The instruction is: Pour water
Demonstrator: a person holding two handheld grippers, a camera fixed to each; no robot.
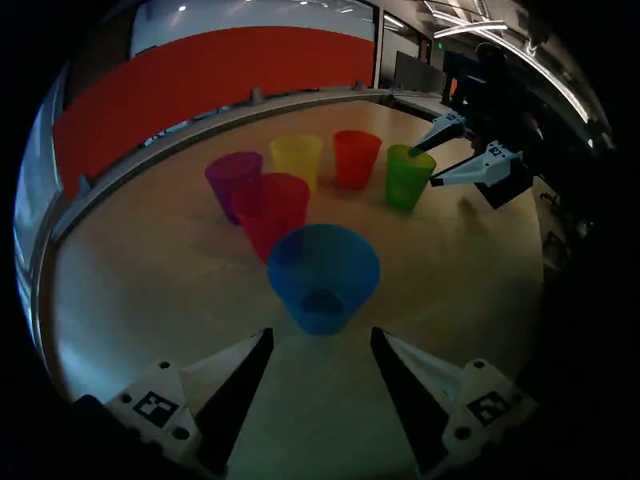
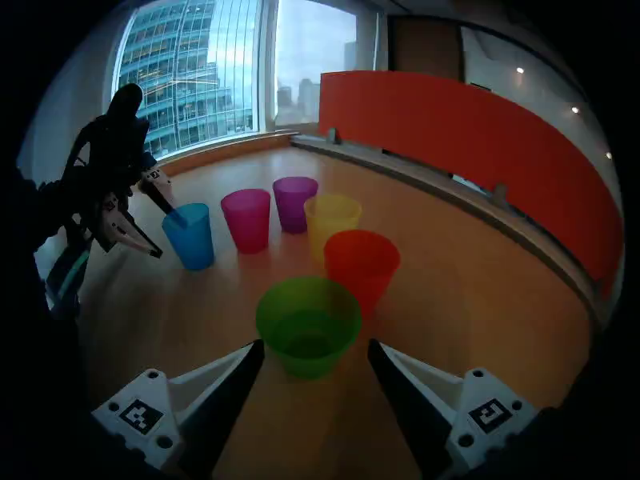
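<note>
Noted left gripper [image 1: 322, 340] released, fingers spread either side of upright blue cup [image 1: 324, 272], right gripper [image 2: 314, 346] likewise unclenched around green cup [image 2: 308, 320], both seemingly lined up for grasping before pouring, on wooden table [image 1: 480, 264]; water not discernible.

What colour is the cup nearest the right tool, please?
Green translucent plastic cup, right gripper view.

place: office | evidence: window [image 2: 268, 72] onto towers [image 2: 180, 76]; red partition [image 2: 480, 136]; ceiling strip lights [image 1: 472, 28]
</note>
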